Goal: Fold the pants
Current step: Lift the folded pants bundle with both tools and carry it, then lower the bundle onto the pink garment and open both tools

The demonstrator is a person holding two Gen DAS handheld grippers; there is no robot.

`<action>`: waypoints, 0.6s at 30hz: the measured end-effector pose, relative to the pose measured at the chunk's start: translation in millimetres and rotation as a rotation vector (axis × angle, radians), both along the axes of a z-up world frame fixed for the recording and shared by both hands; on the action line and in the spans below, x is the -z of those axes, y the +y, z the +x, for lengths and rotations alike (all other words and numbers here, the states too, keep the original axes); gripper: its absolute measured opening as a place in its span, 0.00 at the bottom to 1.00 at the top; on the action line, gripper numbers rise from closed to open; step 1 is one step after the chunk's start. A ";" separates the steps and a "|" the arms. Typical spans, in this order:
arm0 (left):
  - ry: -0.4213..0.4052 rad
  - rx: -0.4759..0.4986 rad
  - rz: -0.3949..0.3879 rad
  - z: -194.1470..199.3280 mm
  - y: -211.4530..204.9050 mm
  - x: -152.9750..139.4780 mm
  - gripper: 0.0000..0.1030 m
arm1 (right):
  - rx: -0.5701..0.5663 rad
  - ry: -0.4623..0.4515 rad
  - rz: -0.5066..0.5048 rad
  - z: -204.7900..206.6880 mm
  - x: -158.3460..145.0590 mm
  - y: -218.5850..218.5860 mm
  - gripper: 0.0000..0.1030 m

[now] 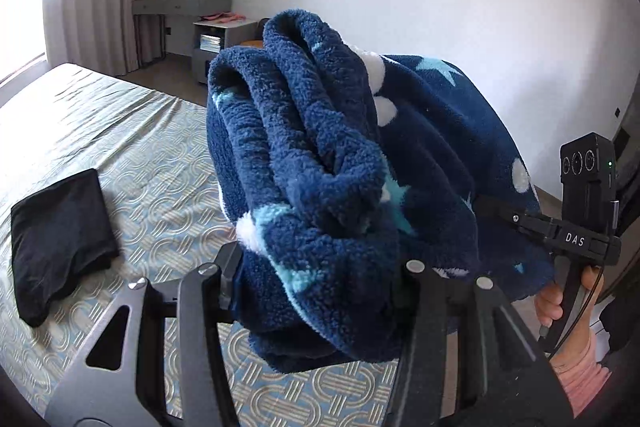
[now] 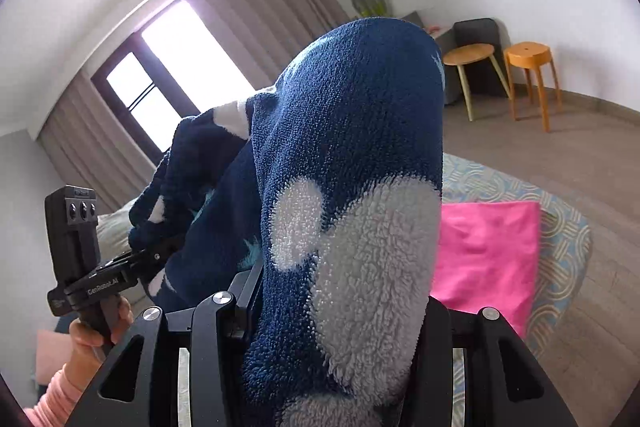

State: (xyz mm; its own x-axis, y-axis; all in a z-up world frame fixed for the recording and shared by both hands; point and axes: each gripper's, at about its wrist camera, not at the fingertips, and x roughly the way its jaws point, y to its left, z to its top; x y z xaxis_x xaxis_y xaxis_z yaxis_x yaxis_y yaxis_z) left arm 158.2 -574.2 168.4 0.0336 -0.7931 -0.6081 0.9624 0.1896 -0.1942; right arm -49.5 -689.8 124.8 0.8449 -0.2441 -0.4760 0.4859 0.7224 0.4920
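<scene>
The pants [image 1: 320, 163] are thick navy fleece with white dots and pale blue stars, bunched in several folds and held up above the bed. My left gripper [image 1: 316, 291] is shut on one end of the bundle, its fingertips buried in the fleece. My right gripper [image 2: 340, 311] is shut on the other end of the pants [image 2: 352, 155], which bulge up between its fingers and hide the tips. Each wrist view shows the other gripper beside the fabric, gripped by a hand in a pink sleeve.
A bed [image 1: 132, 131] with a patterned blue-and-cream cover lies below. A folded black garment [image 1: 60, 239] rests on it at the left. A folded pink garment [image 2: 484, 259] lies near the bed's corner. Two wooden stools [image 2: 528, 79], a grey desk [image 1: 180, 3] and curtains stand beyond.
</scene>
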 end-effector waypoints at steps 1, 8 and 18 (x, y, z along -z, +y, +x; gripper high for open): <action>-0.004 0.013 0.011 -2.1 -14.1 1.0 0.49 | 0.021 0.002 0.011 -4.3 3.6 -7.5 0.44; 0.023 0.061 0.100 4.9 -81.6 47.8 0.50 | 0.112 0.023 0.125 -20.0 46.8 -68.0 0.44; 0.000 -0.013 0.298 20.5 -125.0 172.5 0.77 | 0.203 0.194 0.272 -7.0 165.6 -112.5 0.63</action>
